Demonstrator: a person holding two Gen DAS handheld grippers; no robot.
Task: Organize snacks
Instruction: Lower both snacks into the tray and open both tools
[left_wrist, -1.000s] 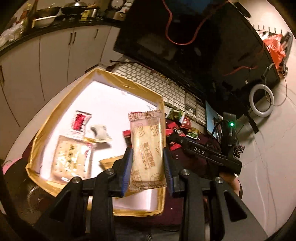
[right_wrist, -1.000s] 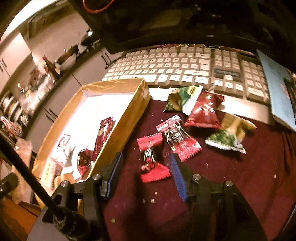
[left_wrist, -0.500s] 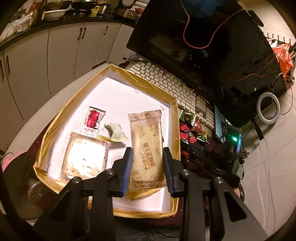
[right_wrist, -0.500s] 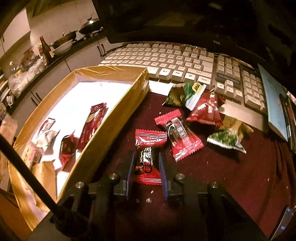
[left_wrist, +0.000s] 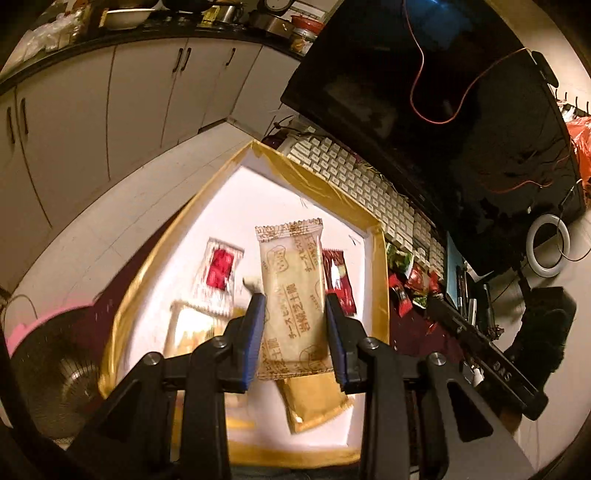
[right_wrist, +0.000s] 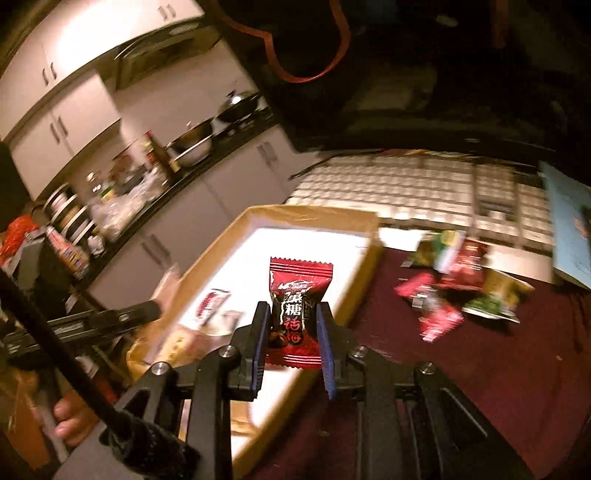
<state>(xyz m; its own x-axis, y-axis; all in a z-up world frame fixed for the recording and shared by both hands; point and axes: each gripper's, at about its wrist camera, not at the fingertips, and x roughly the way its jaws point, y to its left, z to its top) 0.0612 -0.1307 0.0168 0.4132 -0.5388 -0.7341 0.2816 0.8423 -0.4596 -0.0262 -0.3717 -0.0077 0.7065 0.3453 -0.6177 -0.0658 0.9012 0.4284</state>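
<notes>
A dark red cloth covers the worktop (right_wrist: 424, 387), with a gold-rimmed tray (left_wrist: 376, 288) set before a white keyboard (left_wrist: 369, 184) and kitchen cabinets behind. Above the tray, the left gripper (left_wrist: 293, 314) tilts downward, jaws clamped on a cracker packet (left_wrist: 291, 295). Over the tray's edge, the right gripper (right_wrist: 291, 328) pinches a red candy (right_wrist: 295, 310); loose snacks (right_wrist: 458, 280) lie beside the tray.
</notes>
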